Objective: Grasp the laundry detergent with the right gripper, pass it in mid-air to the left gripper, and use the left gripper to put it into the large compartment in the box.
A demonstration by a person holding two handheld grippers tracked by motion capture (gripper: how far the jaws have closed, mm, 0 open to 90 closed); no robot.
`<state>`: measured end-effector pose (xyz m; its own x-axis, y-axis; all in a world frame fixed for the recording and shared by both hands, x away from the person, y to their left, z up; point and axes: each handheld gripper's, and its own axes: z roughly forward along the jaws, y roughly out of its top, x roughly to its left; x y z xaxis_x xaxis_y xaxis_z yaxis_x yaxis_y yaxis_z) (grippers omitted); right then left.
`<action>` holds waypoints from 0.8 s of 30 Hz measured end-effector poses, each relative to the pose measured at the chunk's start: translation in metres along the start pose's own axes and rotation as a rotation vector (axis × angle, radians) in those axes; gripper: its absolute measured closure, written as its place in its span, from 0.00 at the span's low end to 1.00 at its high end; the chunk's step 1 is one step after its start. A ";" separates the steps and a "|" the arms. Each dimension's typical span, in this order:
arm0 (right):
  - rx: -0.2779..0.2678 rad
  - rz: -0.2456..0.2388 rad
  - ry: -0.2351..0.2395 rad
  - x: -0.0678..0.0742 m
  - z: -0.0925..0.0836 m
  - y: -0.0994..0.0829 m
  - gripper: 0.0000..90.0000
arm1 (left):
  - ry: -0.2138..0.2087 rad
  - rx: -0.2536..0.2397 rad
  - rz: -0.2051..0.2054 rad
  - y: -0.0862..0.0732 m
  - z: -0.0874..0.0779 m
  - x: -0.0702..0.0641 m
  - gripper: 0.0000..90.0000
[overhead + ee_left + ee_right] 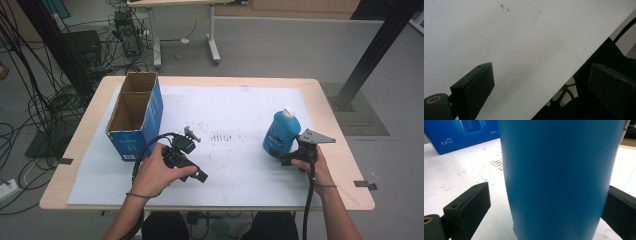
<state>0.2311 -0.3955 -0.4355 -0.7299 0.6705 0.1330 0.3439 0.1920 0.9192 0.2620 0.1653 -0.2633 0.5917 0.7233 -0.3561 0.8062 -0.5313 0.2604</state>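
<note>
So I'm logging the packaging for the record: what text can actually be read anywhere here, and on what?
"5.0": white print on the blue box, right gripper view; the characters after it and the lines beside it are too blurred to read.
Blue bottle: label too small to read.
Box front, high view: a white mark, unreadable.

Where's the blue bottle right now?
In the high view the blue bottle stands upright on the right of the white sheet, between the open jaws of the right gripper; the cardboard box sits far left.
</note>
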 end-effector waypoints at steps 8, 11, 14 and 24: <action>-0.002 0.001 0.005 0.000 0.002 -0.001 0.03 | -0.002 -0.002 0.002 0.000 0.000 0.000 0.08; -0.003 -0.001 0.005 0.000 0.002 -0.001 0.03 | 0.000 -0.002 -0.001 0.000 0.000 0.001 0.08; -0.001 0.002 0.007 0.000 0.002 -0.001 0.03 | -0.002 -0.003 -0.004 -0.001 0.000 0.001 0.08; -0.001 -0.001 0.003 0.000 0.002 -0.001 0.03 | -0.002 -0.004 0.002 -0.001 -0.001 0.000 0.08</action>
<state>0.2314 -0.3940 -0.4375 -0.7322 0.6679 0.1336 0.3425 0.1915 0.9198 0.2614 0.1662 -0.2626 0.5930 0.7216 -0.3573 0.8052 -0.5309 0.2642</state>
